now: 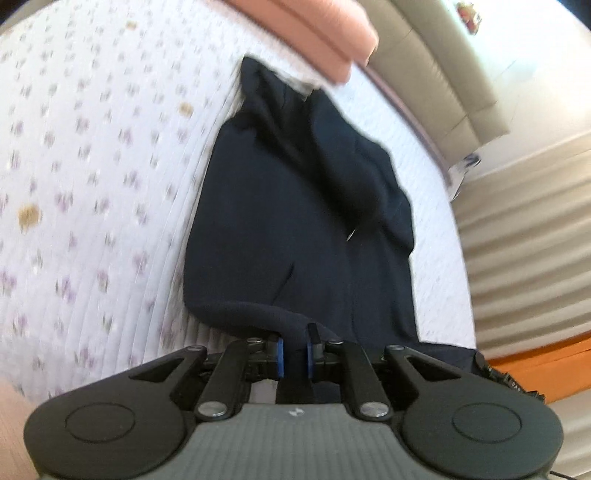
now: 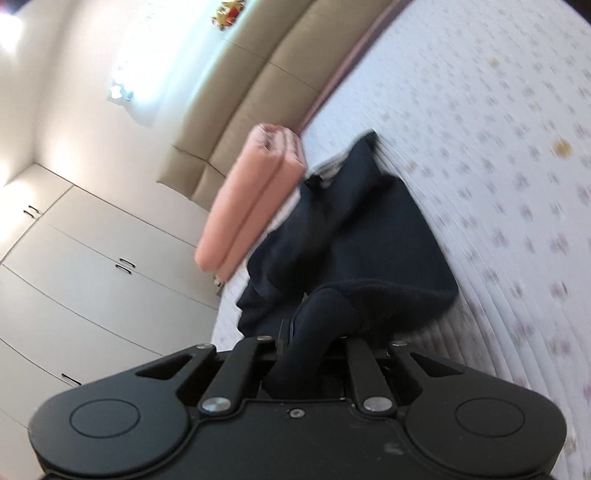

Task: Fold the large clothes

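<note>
Up close in the left wrist view, the left gripper point(image 1: 294, 349) sits at six o'clock, its blue-padded fingers point(image 1: 279, 352) drawn narrow and pinching a rolled edge of the dark navy garment point(image 1: 295, 229). That garment stretches away from the jaws toward twelve o'clock, lying partly folded on the bedspread point(image 1: 92, 184), which is white with small purple flowers and a few yellowish spots. Its far end bunches up just under a folded pink blanket point(image 1: 325, 33) at twelve to one o'clock. A beige padded headboard point(image 1: 454, 74) runs along at one to two o'clock, and an orange strip point(image 1: 546, 369) shows at four o'clock beyond the bed's edge. The picture is somewhat blurred.

Next, in the right wrist view, the right gripper point(image 2: 306, 343) is at six o'clock, and a thick fold of the garment point(image 2: 354, 229) is bunched between its fingers, so the jaws are closed on cloth; the pads themselves are mostly covered by the fabric. From there the garment runs toward twelve o'clock across the bedspread point(image 2: 498, 184), which fills the three o'clock side. The pink blanket point(image 2: 251, 199) lies at eleven o'clock, touching the garment's far edge. Behind it stand the headboard point(image 2: 258, 92) and, at nine o'clock, white cupboard doors point(image 2: 92, 258) with small dark handles.
</note>
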`<state>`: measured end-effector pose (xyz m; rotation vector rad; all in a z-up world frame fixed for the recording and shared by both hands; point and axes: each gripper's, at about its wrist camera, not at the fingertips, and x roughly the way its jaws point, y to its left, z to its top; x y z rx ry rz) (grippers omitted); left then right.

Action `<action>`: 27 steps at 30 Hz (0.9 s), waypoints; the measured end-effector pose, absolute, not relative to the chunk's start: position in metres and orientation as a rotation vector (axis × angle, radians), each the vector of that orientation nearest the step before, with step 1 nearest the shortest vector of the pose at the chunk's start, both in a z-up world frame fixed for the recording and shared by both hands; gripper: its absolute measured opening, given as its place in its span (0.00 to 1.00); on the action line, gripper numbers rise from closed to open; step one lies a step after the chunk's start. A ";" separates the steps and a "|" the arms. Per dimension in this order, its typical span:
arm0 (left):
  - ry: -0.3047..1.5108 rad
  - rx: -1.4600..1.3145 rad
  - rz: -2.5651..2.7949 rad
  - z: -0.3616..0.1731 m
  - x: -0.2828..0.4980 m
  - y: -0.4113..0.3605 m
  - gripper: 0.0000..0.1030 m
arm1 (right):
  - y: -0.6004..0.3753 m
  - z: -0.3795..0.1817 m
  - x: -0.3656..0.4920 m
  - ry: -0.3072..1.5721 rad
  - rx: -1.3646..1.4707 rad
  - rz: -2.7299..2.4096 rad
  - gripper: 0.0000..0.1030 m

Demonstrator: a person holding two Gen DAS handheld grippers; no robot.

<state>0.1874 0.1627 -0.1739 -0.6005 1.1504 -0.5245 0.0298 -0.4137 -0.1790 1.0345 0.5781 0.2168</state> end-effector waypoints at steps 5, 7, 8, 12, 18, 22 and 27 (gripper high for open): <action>1.148 -0.595 -0.526 -0.170 0.196 0.159 0.11 | -0.416 -0.166 0.047 0.610 0.988 0.223 0.11; 1.149 -0.609 -0.531 -0.169 0.199 0.155 0.11 | -0.415 -0.164 0.052 0.607 0.996 0.232 0.12; 1.141 -0.618 -0.535 -0.166 0.205 0.153 0.11 | -0.415 -0.162 0.055 0.603 0.994 0.234 0.12; 1.062 -0.640 -0.562 -0.143 0.233 0.155 0.11 | -0.417 -0.146 0.081 0.573 0.980 0.262 0.12; 0.926 -0.679 -0.567 -0.113 0.305 0.145 0.11 | -0.435 -0.116 0.142 0.490 0.978 0.306 0.12; 0.834 -0.665 -0.555 -0.099 0.356 0.132 0.11 | -0.444 -0.101 0.199 0.459 0.937 0.316 0.12; 0.805 -0.672 -0.525 -0.106 0.419 0.113 0.12 | -0.455 -0.109 0.269 0.452 0.953 0.299 0.12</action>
